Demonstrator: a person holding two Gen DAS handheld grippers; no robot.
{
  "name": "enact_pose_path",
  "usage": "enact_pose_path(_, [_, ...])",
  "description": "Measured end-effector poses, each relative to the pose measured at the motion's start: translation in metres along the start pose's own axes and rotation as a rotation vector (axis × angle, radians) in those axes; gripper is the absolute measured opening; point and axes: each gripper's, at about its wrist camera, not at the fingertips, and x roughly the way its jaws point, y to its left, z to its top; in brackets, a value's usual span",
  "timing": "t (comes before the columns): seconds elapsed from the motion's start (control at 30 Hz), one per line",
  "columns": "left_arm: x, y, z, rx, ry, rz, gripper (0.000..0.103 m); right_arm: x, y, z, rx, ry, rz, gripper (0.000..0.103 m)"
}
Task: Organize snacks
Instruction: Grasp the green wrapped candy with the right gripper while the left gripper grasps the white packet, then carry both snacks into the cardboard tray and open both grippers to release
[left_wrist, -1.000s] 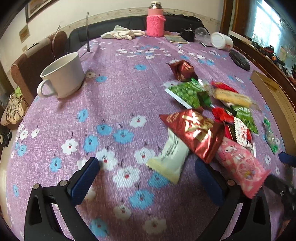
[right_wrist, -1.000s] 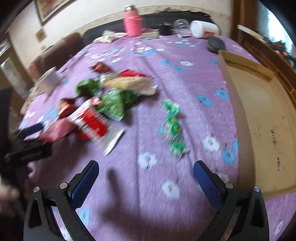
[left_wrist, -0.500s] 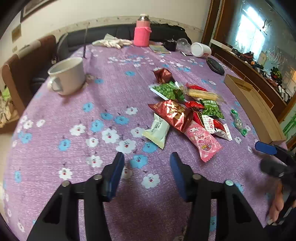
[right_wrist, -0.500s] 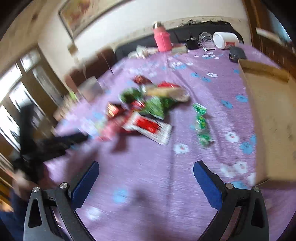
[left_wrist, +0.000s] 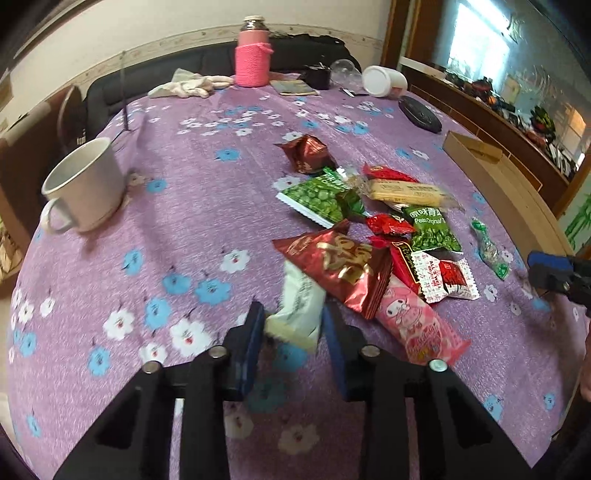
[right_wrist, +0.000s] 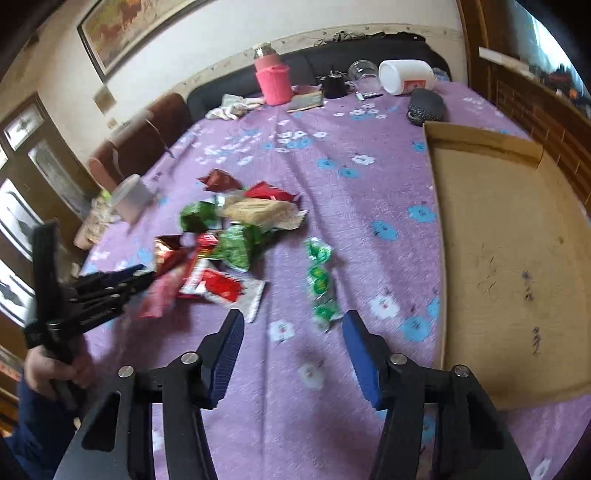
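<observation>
One pale snack packet (left_wrist: 297, 308) lengthwise between left tongs (left_wrist: 293, 334), pointing tableward

Both tools share one build: matte black angular arms with triangular cut-outs and round silver screw heads at the pivots. The left gripper (left_wrist: 293, 328) and the right gripper (right_wrist: 291, 334) carry flat, ribbed dark-blue pads on their fingers (right_wrist: 225, 354). Beside the left gripper's black handle, a dark navy sleeve (right_wrist: 27, 417) shows.
</observation>
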Motion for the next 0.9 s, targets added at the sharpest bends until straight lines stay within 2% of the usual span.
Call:
enact_pose_path(0.03, [0.002, 0.000, 0.001, 0.004, 0.000, 0.008, 0.030, 0.003, -0.001, 0.001, -0.013, 0.006, -0.005, 0.043])
enact_pose_path(0.1, [0.005, -0.001, 0.004, 0.016, -0.005, 0.026, 0.030, 0.011, -0.002, 0.006, -0.031, 0.014, -0.052, 0.033])
enact_pose_path(0.5, [0.020, 0.003, 0.020, -0.009, -0.021, 0.067, 0.031, 0.049, -0.006, 0.017, -0.031, 0.058, -0.081, 0.032])
enact_pose_path(0.6, [0.022, 0.004, 0.021, -0.012, -0.043, 0.072, 0.030, 0.049, -0.002, 0.014, -0.054, 0.038, -0.117, 0.022])
enact_pose_path(0.9, [0.000, 0.012, 0.007, -0.074, -0.080, 0.030, 0.027, 0.031, -0.009, 0.003, 0.006, 0.009, -0.038, 0.022])
